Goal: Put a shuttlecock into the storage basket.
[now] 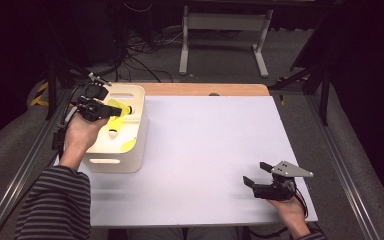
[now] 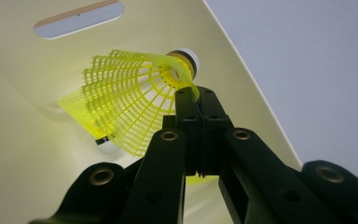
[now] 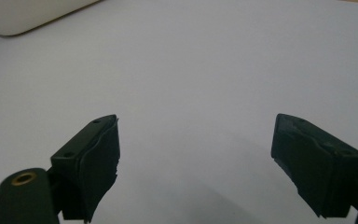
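Over at the far left of the white table (image 1: 205,150), the left gripper (image 2: 196,91) had its jaws pressed tight on the edge of a yellow shuttlecock (image 2: 130,93). It held that shuttlecock inside the white bin (image 1: 135,145), above the bottom. Another yellow shuttlecock (image 1: 114,131) lay on the bin's bottom, just under the first one. Near the right corner, the right gripper (image 3: 196,154) rested low over the table with its jaws spread wide and nothing between them.

A lab-like recording space: a white-topped table (image 1: 205,150) on grey carpet, loose cables (image 1: 140,55), dark curtained surroundings.
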